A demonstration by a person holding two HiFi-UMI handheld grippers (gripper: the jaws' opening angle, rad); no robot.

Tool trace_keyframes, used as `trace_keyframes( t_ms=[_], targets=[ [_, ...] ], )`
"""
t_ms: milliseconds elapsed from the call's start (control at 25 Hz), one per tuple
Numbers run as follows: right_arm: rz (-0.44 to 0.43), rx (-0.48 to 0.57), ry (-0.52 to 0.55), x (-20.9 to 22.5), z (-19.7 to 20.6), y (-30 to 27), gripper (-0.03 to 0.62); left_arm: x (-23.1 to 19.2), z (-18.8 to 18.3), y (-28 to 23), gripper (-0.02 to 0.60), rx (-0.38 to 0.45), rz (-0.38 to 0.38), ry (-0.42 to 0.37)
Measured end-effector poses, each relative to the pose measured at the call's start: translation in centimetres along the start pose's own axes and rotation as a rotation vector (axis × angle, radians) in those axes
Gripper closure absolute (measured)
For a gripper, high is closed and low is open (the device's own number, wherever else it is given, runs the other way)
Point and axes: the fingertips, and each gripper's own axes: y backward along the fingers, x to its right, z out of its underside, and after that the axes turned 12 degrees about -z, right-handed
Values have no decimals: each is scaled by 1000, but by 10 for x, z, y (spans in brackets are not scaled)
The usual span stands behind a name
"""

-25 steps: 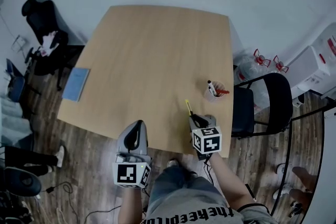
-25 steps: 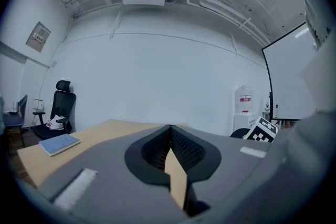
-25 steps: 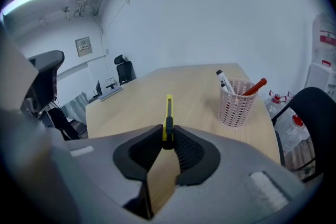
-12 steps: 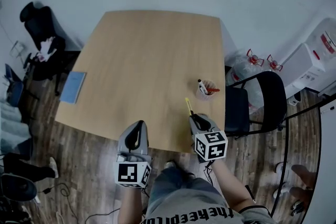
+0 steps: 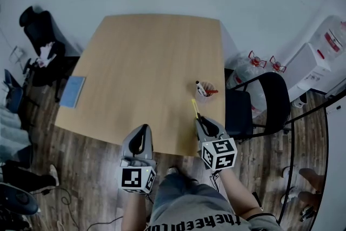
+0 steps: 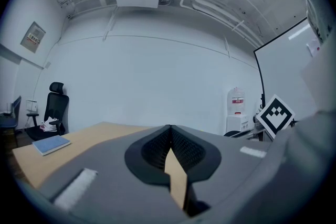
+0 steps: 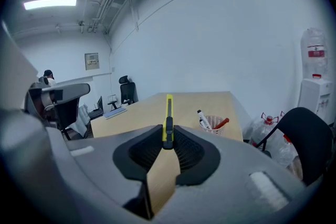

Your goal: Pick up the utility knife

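Note:
The yellow utility knife [image 5: 194,107] sticks out forward from my right gripper [image 5: 200,118], which is shut on its handle above the table's near right edge. In the right gripper view the knife [image 7: 168,108] stands pinched between the dark pads, pointing along the wooden table [image 7: 192,104]. My left gripper [image 5: 142,131] hovers at the table's near edge, left of the right one. In the left gripper view its jaws [image 6: 170,132] meet at the tips with nothing between them.
A mesh cup with pens [image 5: 204,90] stands near the table's right edge, just beyond the knife. A blue book [image 5: 71,91] lies off the table's left side. A black chair [image 5: 263,106] and water bottles [image 5: 262,61] are at the right, an office chair [image 5: 39,27] at far left.
My right gripper has risen with the knife and drawn back a little towards me. The left gripper has shifted only slightly.

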Motion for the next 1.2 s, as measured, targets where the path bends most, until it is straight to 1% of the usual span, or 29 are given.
trace_keyframes(
  t_ms=[200,360,720,1200],
  targets=[
    [5,57,37,-2,-16,19,528,12,-7,4,561,4,8,-3],
    [11,96,72,-5,-27,32,528,18,-4,9,561,17,17,-4],
    [15,161,124,-11,-41,55,528,28,-14,16,561,24,21,-11],
    [17,249,175,-20,-62,85,528,40,-15,24,561,40,27,-15]
  ],
)
